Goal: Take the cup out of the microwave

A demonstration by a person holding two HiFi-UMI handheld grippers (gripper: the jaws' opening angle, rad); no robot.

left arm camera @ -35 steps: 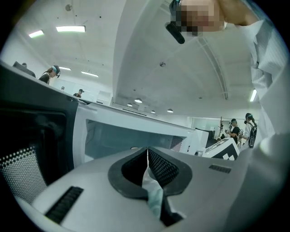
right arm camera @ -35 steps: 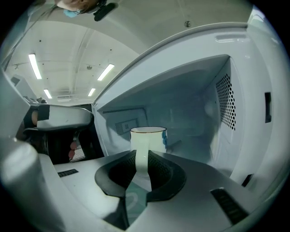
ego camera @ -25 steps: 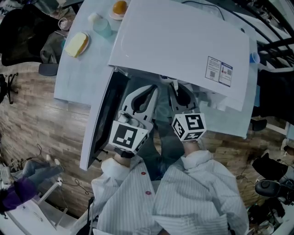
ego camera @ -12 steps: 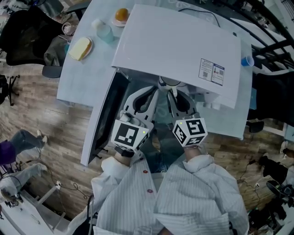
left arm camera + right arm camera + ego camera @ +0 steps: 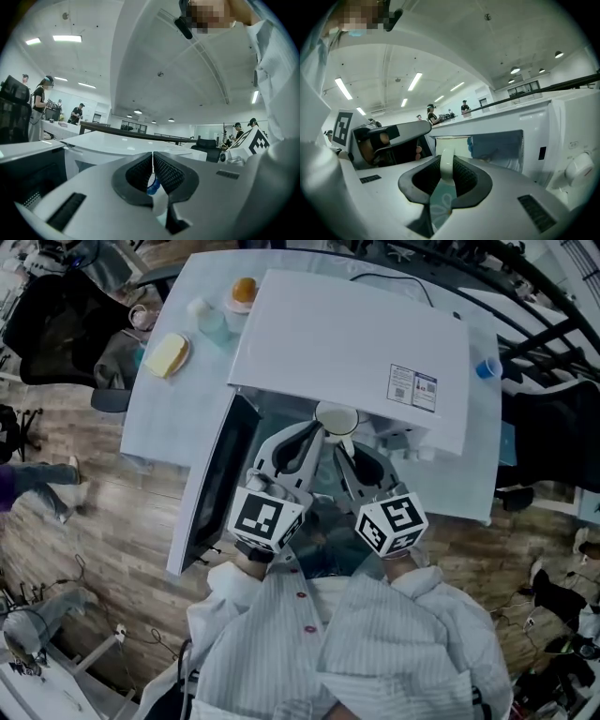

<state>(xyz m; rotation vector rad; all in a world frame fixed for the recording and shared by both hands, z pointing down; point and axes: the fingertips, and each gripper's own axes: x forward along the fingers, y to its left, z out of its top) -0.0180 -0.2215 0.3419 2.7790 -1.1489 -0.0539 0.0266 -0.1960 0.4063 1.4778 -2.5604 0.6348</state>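
Note:
The white cup [image 5: 337,417] hangs just in front of the open white microwave [image 5: 347,343], held between both grippers. My right gripper [image 5: 339,444] is shut on it. In the right gripper view the cup's white loop and flowered side [image 5: 446,144] sit between the pads, and the lit oven cavity [image 5: 497,145] lies behind. My left gripper [image 5: 317,432] meets the cup from the left. In the left gripper view its pads [image 5: 153,164] are pressed on a thin white and blue edge.
The microwave door [image 5: 211,486] swings open to the left, beside my left arm. On the pale table [image 5: 155,409] behind are bread on a plate [image 5: 167,354], a bottle [image 5: 208,317] and an orange [image 5: 244,289]. A control knob [image 5: 577,168] is at the oven's right.
Both grippers have drawn back and up out of the oven. The cup, hidden under the microwave's top a second ago, now shows whole in front of the opening.

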